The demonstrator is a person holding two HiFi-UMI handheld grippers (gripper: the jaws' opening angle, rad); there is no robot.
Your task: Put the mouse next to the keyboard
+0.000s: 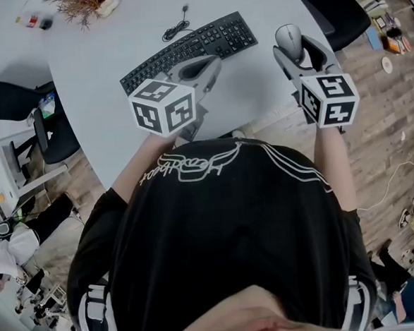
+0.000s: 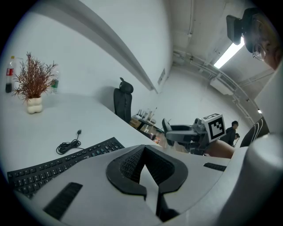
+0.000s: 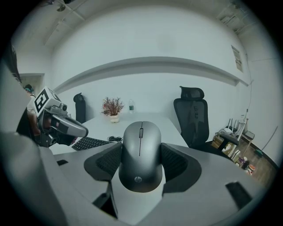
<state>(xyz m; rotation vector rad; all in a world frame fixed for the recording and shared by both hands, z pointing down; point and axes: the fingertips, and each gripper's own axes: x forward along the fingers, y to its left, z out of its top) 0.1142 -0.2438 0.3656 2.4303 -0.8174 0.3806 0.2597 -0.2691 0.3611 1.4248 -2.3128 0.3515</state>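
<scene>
Gripping mouse [image 3: 141,150] | right hand-held gripper [image 3: 141,160], level | left hand-held gripper [image 2: 146,171] closed, empty, near keyboard [image 2: 57,165]

Item one: a white counter [image 1: 101,62] is carrying a black keyboard [image 1: 188,49], which is lying flat and slanted on the surface. The coiled black cable [image 1: 176,29] is resting on the counter just beyond the keyboard. Well beyond the keyboard and to its left, a dried plant [image 1: 82,4] in a pale pot is standing upright, with small bottles [image 2: 9,74] standing close by it.
</scene>
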